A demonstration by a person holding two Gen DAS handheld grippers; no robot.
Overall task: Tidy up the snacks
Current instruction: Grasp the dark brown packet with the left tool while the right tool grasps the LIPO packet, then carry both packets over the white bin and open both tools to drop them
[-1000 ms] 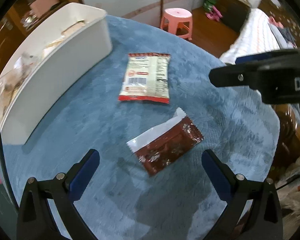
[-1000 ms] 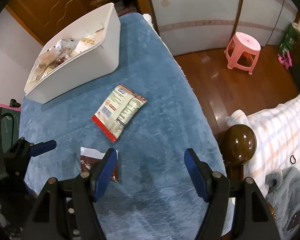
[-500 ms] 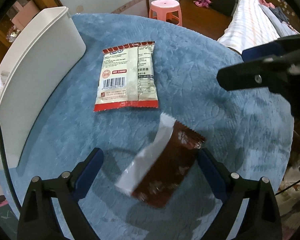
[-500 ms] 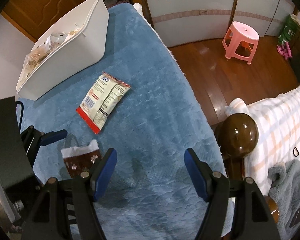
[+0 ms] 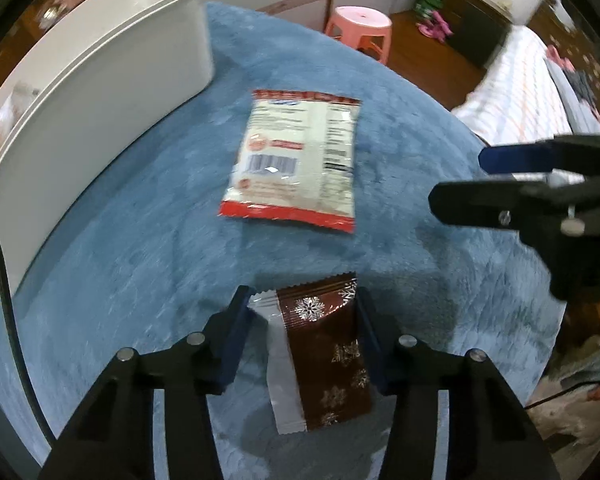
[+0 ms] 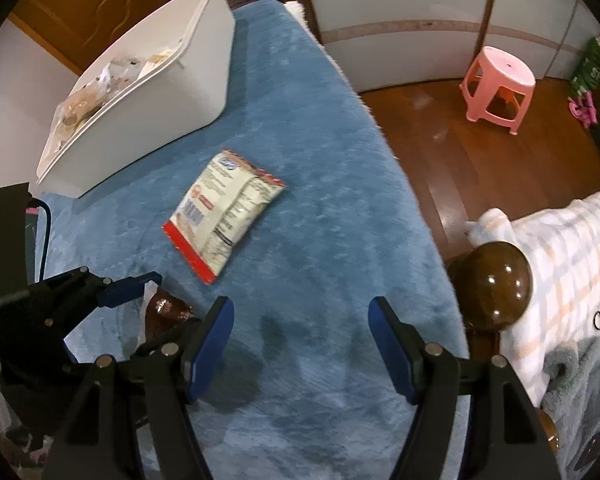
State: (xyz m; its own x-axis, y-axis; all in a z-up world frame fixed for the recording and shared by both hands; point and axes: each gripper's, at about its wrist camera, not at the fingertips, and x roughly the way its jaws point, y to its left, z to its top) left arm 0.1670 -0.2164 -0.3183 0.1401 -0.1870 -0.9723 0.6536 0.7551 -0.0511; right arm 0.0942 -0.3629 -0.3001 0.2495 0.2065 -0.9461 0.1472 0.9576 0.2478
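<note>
Packet caught. The left claw (image 5: 302,334) has just been closing, and its blue pads now press both long edges of the brown snowflake wrapper (image 5: 324,360), which lies lengthwise between the fingers on the blue blanket (image 5: 148,216). Right claw (image 6: 302,344) hangs spread wide with nothing between its fingers, just right of the left one.

Other task items: a white and red snack bag (image 5: 296,164) lies flat, label side up, ahead of the left claw and apart from it. White bin (image 5: 100,92) sits ahead and to the left, already holding some packets, though its contents are too blurred to name.

Risks, as I judge them:
- Wrapper is thin and slick, gripped by its edges only; it may buckle or slide out on the lift.
- Silver flap on the left side is loose and could fold rather than bear load.
- Plush pile may snag the fingertips or get pinched with the foil.
- Right claw sits near; a swing toward the bin could clip it.

Surface: soft, deep-pile blanket, dimpled under the claws, so anything pressed down sinks.

Room: wood floor beyond the edge, pink stool (image 6: 498,84), checked bedding (image 6: 572,248) and a round brown knob (image 6: 492,284) off to the right.
</note>
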